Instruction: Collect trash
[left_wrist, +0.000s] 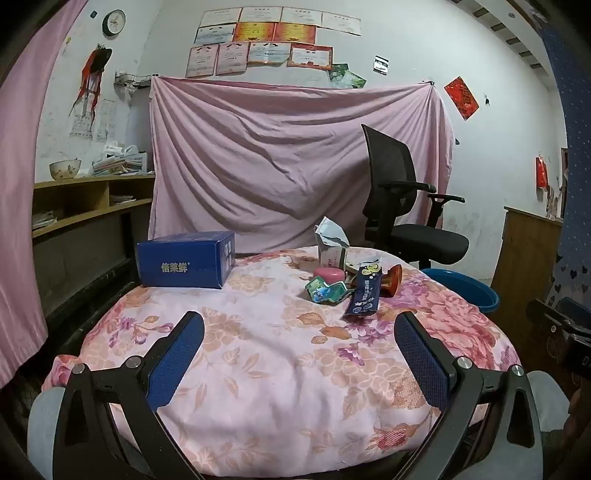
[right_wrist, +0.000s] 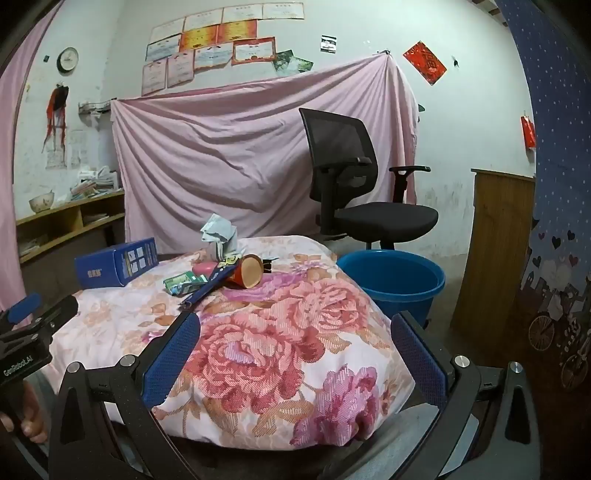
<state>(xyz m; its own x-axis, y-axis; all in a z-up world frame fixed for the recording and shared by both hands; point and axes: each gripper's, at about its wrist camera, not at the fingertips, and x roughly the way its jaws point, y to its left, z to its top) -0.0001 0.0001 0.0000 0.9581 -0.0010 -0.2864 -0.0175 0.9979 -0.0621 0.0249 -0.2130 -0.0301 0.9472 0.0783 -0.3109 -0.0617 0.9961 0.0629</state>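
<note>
The near half of the table (left_wrist: 280, 369), under its floral cloth, lies bare, giving open passage from the near edge toward the middle. Toward the far right edge a cluster of trash (left_wrist: 347, 284) blocks the way; the blue box (left_wrist: 186, 264) stands at the far left edge, with a clear lane between them. Off the right edge stands a blue basin (right_wrist: 391, 280), the office chair (right_wrist: 354, 184) behind it.

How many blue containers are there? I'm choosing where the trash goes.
2: a blue cardboard box on the floral cloth's far left, and a blue plastic basin on the floor right of the table. Others may be hidden.
</note>
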